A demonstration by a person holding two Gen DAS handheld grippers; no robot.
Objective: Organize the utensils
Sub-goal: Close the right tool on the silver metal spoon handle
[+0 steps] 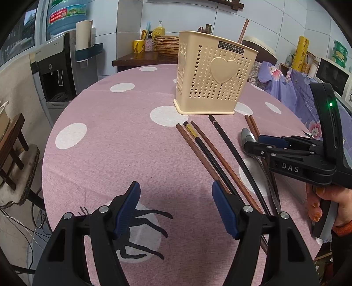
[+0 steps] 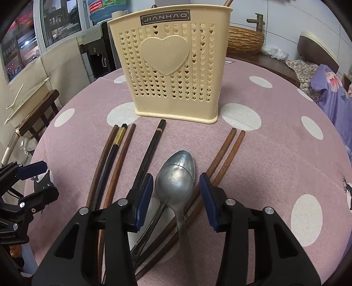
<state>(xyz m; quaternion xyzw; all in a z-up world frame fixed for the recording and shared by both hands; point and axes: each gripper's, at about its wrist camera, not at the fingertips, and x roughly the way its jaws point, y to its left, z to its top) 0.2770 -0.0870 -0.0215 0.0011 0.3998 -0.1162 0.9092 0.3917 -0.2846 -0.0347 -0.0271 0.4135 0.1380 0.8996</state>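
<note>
Cream plastic utensil holder [image 2: 173, 72], heart-shaped perforations, big raised heart on the front, "JIANHAO" label at the rim. Upright on the table, toward its far edge. One brown stick [image 2: 227, 2] pokes out of its top.

Loose utensils lie flat just in front of the holder, ends pointing at it:
- two brown chopsticks [image 2: 103, 162] with a black gold-banded chopstick [image 2: 114, 151] between them, on the left
- second black chopstick [image 2: 151, 147], right of that group
- metal spoon [image 2: 176, 176], bowl up, handle crossing over other pieces
- brown chopstick pair [image 2: 228, 151], side by side, rightmost
</note>
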